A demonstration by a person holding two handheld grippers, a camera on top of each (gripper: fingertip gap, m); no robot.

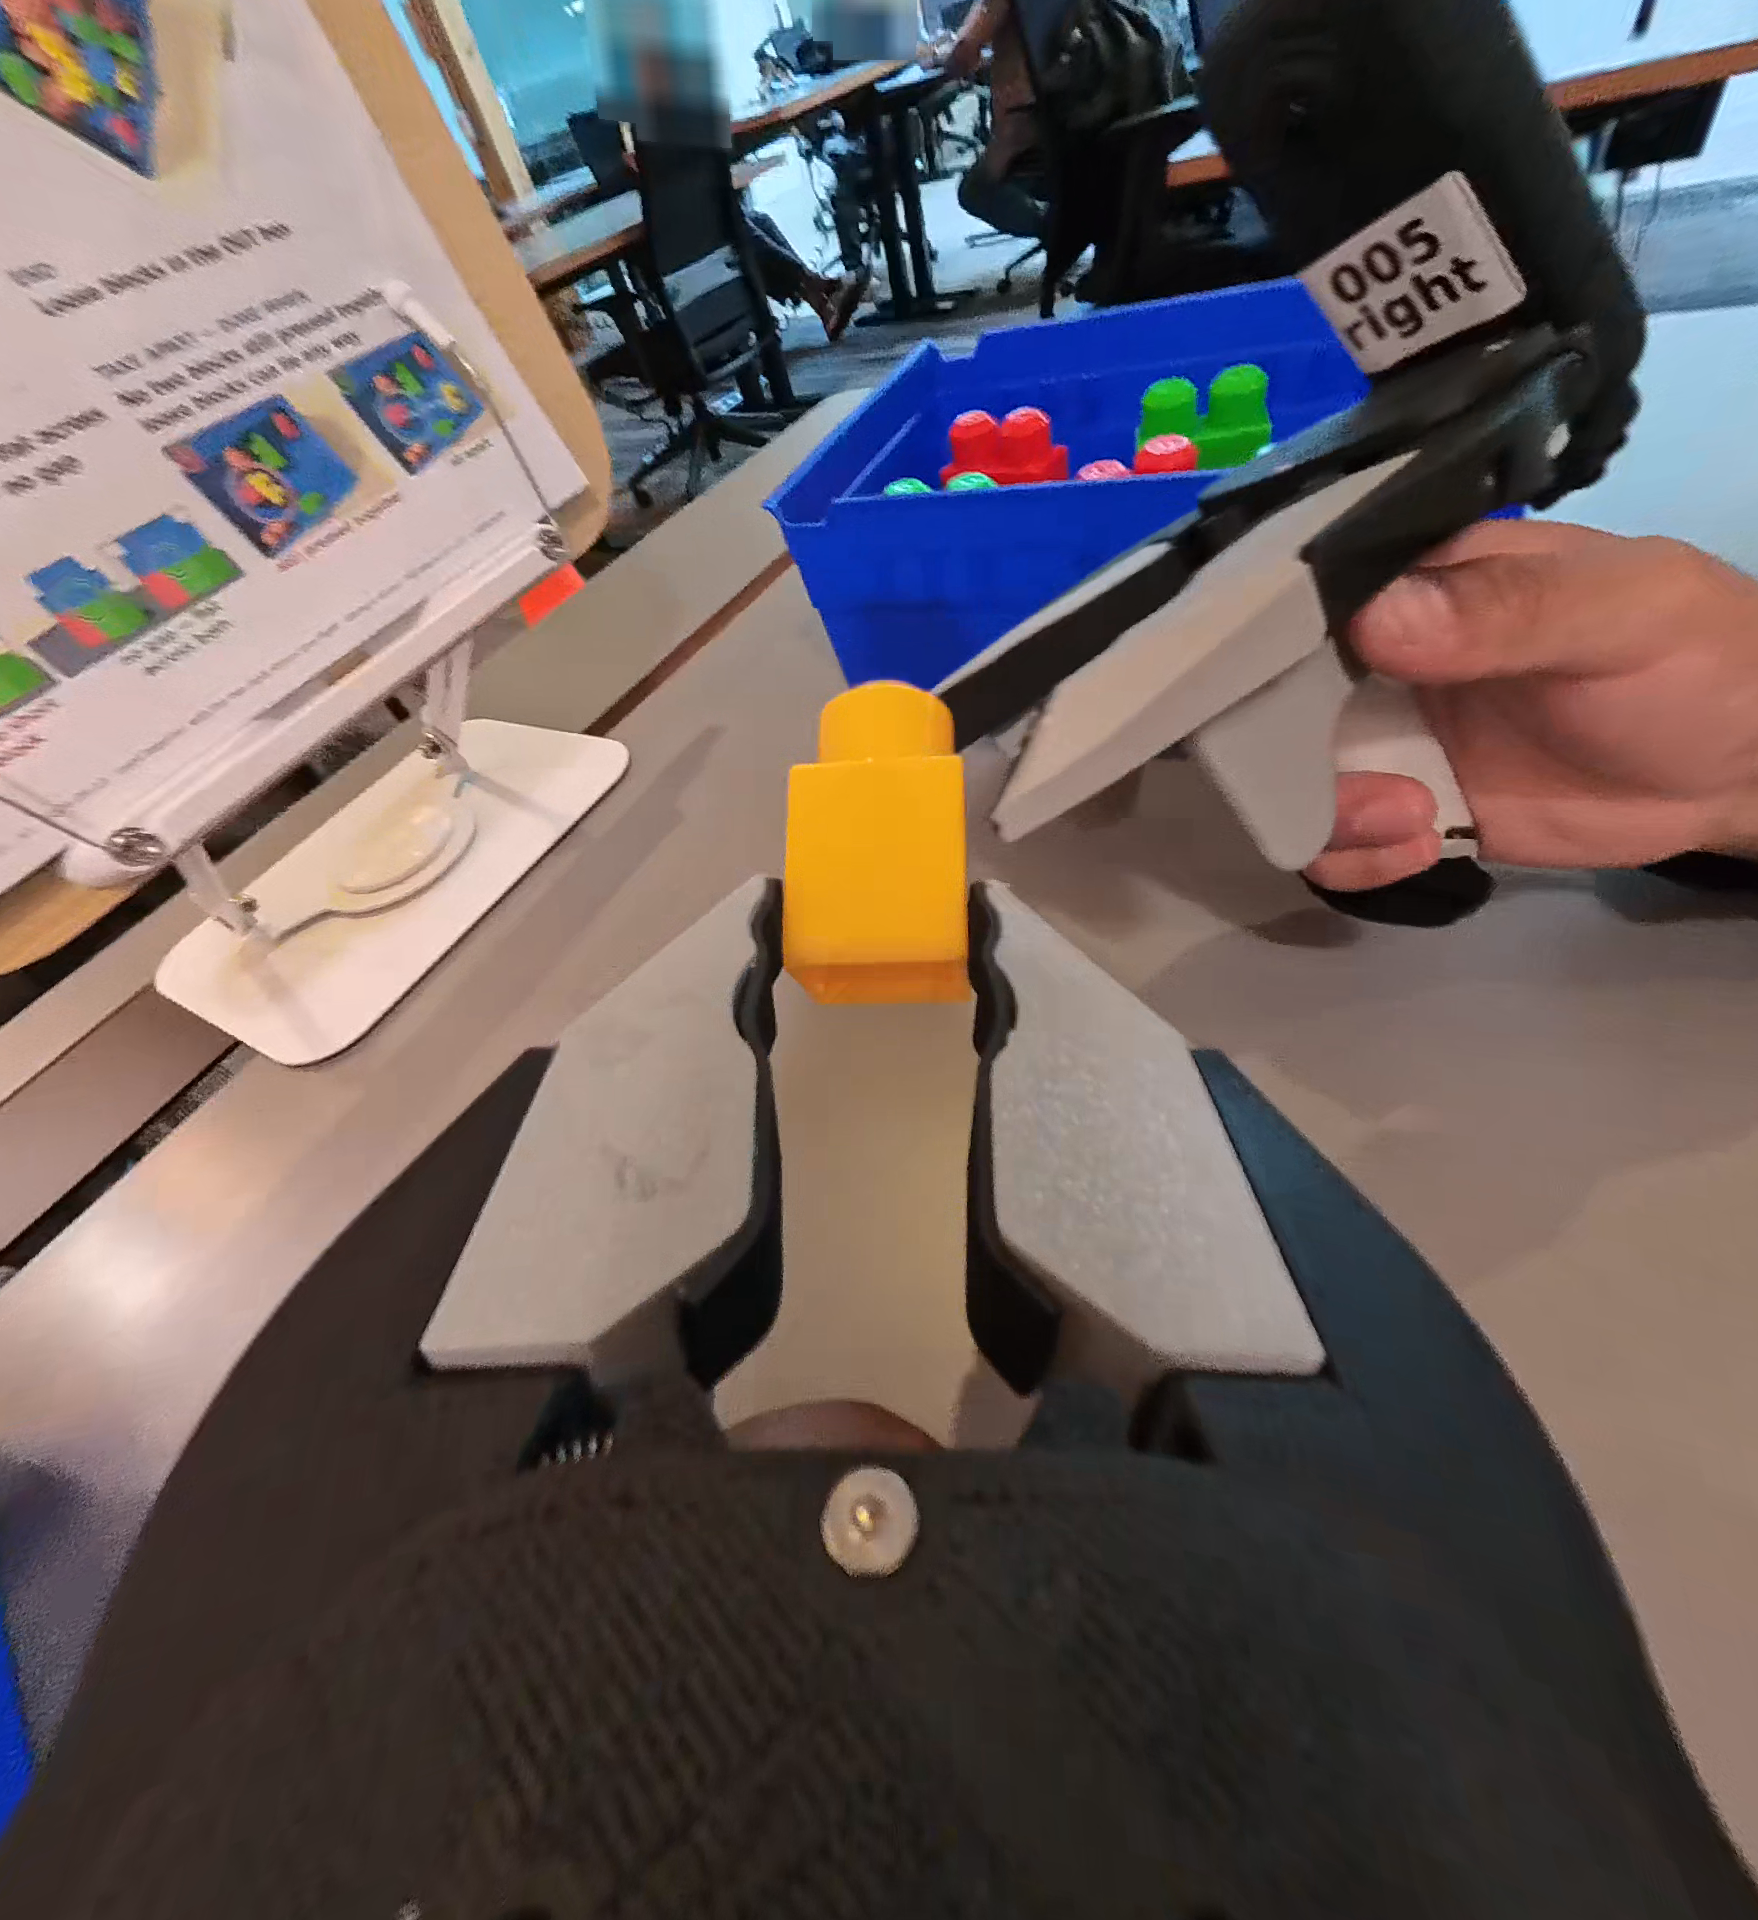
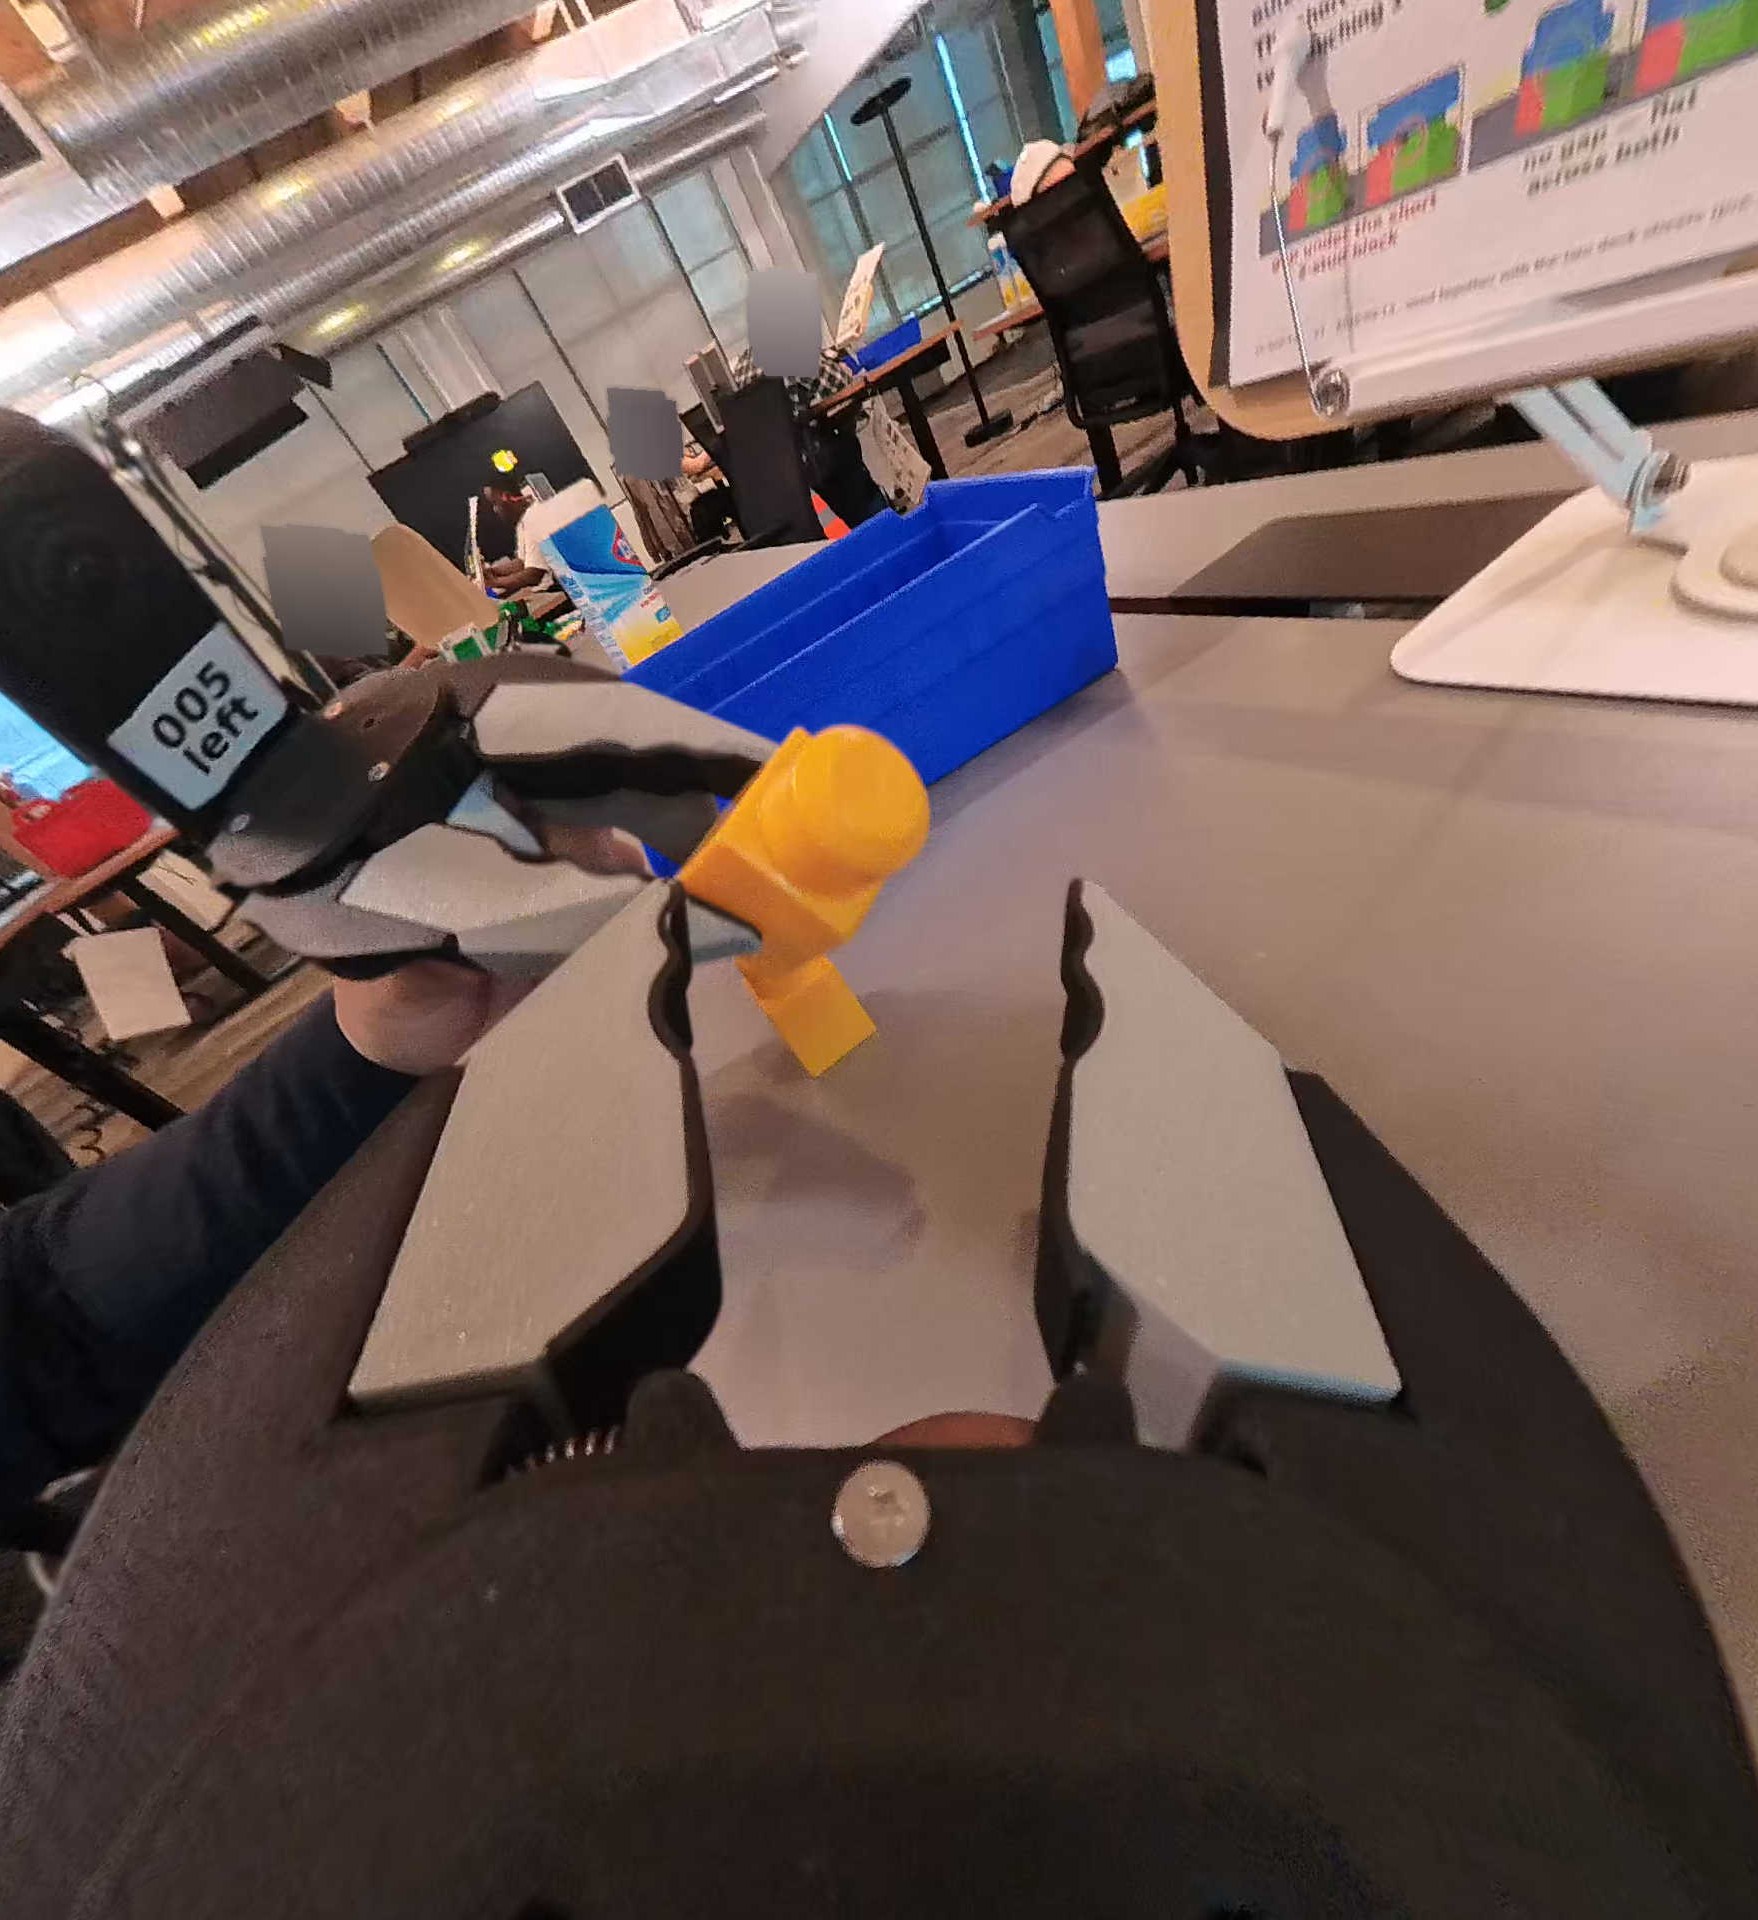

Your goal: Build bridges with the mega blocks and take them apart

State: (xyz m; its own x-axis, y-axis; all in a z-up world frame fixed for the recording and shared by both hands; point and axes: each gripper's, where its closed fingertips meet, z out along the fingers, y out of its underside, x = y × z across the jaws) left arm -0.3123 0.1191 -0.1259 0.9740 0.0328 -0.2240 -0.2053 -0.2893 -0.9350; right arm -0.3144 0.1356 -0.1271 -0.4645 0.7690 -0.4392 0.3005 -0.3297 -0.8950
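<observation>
A yellow one-stud mega block is clamped by its sides between my left gripper's fingertips, stud up, above the grey table. My right gripper, held by a hand, comes in from the right with its tips beside the block's stud. In the right wrist view my right gripper is open and empty. There the yellow block sits tilted just past its left fingertip, held by the left gripper. A blue bin behind holds red blocks and green blocks.
An instruction sheet on a white stand stands at the left, also showing in the right wrist view. A second blue bin sits on the table behind the left gripper. Desks, chairs and people fill the background. Left and right tips are no more than a few centimetres apart.
</observation>
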